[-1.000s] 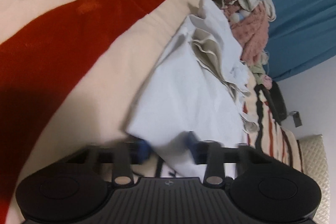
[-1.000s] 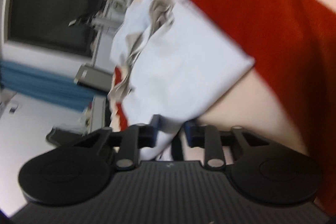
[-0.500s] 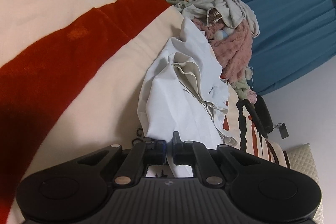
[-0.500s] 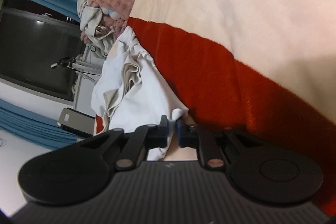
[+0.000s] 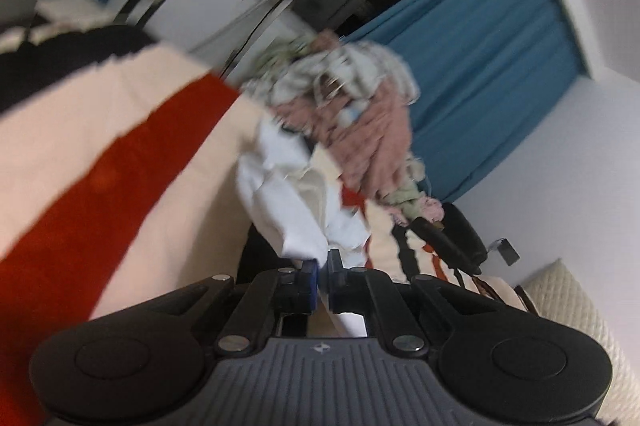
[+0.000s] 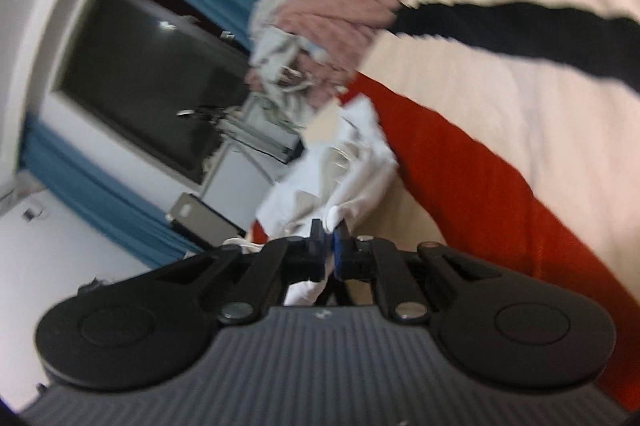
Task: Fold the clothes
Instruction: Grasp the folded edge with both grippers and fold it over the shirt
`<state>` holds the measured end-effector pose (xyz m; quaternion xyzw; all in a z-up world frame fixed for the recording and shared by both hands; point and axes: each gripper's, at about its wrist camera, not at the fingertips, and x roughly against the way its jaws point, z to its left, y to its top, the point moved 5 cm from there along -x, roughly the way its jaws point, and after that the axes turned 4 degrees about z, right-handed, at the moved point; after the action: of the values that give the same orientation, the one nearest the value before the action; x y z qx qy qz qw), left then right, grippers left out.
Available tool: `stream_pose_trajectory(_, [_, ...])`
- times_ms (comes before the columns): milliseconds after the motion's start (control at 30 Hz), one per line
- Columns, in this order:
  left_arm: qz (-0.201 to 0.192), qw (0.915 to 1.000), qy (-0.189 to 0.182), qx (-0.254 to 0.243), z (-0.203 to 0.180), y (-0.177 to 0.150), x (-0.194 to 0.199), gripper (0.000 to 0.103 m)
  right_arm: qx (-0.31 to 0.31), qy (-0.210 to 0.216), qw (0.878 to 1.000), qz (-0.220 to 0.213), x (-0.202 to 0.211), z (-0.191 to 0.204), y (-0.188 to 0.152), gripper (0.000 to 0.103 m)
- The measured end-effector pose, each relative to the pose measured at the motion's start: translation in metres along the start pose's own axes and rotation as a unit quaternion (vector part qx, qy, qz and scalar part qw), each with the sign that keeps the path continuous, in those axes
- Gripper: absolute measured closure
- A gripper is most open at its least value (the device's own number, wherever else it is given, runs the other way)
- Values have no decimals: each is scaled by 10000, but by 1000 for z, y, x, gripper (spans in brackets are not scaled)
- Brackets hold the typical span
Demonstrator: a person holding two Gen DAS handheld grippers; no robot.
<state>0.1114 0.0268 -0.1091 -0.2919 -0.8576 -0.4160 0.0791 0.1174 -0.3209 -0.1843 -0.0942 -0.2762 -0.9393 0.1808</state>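
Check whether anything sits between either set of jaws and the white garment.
Nothing visible does: the left gripper and right gripper are each shut directly on the white garment; the clothes pile lies beyond it.

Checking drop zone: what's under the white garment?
Striped blanket, cream and red, shows beside and below the white garment, which both grippers pinch. A clothes pile sits behind. Anything directly beneath is covered.

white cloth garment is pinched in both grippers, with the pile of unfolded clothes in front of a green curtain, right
Not quite: the curtain is blue, not green, as the left wrist view shows. The rest holds: the left gripper and right gripper are each shut on the white cloth garment, and the pile of unfolded clothes lies before that curtain.
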Motion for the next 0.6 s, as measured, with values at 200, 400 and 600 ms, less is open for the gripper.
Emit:
stream_pose_trajectory(200, [-208, 9996, -170, -70, -20, -35, 74, 98, 344, 364, 9983, -303, 77, 18, -19, 96])
stream_pose_trajectory(400, [-188, 9996, -206, 26, -9, -81, 134, 98, 700, 294, 9956, -546, 132, 15, -51, 96])
stream_pose_trajectory(600, [-37, 9997, -199, 107, -11, -83, 135, 98, 451, 196, 9973, -537, 135, 10, -50, 96])
